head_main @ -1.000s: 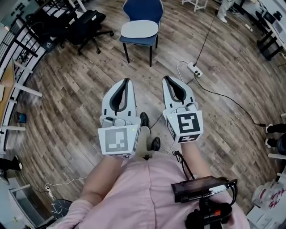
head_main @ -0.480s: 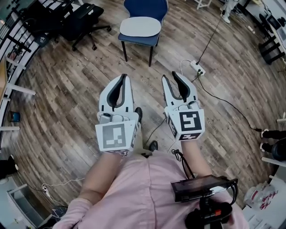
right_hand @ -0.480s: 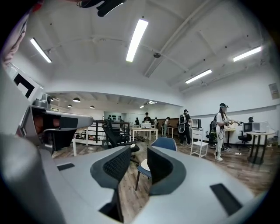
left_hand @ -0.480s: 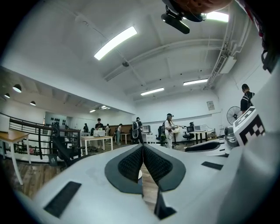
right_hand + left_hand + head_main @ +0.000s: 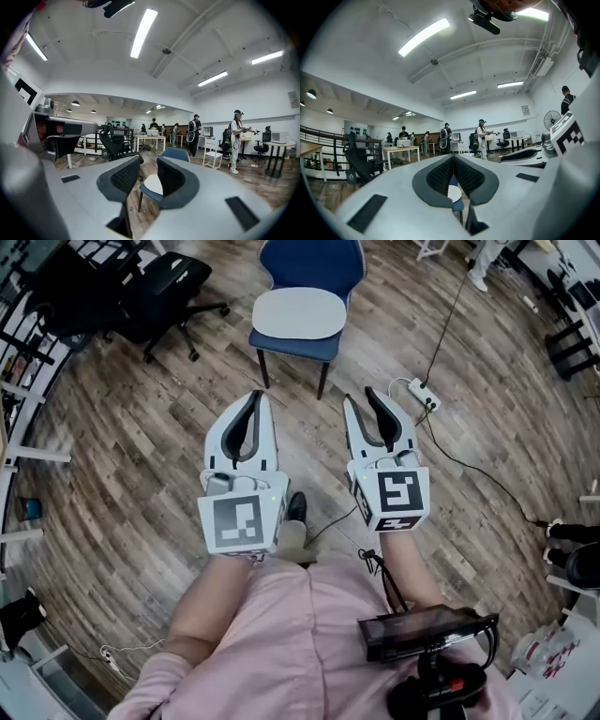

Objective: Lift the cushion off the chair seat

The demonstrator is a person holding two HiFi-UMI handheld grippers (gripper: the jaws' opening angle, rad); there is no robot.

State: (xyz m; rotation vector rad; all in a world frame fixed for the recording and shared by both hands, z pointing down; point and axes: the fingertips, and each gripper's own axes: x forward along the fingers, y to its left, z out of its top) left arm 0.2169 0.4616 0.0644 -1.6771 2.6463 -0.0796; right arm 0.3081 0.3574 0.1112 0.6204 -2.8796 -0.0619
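Observation:
A blue chair [image 5: 312, 259] stands on the wooden floor ahead of me, with a white oval cushion [image 5: 298, 313] lying flat on its seat. Both grippers are held out side by side, well short of the chair and touching nothing. My left gripper [image 5: 258, 396] is shut, its tips meeting. My right gripper [image 5: 361, 397] is open and empty. In the left gripper view, the left gripper [image 5: 453, 164] shows a sliver of the cushion [image 5: 453, 193] under its pads. In the right gripper view, the right gripper [image 5: 149, 164] frames the cushion [image 5: 152, 183] and chair back [image 5: 174, 153].
A black office chair [image 5: 159, 292] stands to the left of the blue chair. A power strip [image 5: 423, 395] with cables lies on the floor to the right. A railing runs along the far left. Several people and tables [image 5: 149, 137] are farther back in the room.
The chair has come nearer and lower in the head view as I walk toward it. Both grippers stay held out in front. The right jaws stand wider apart than one second ago.

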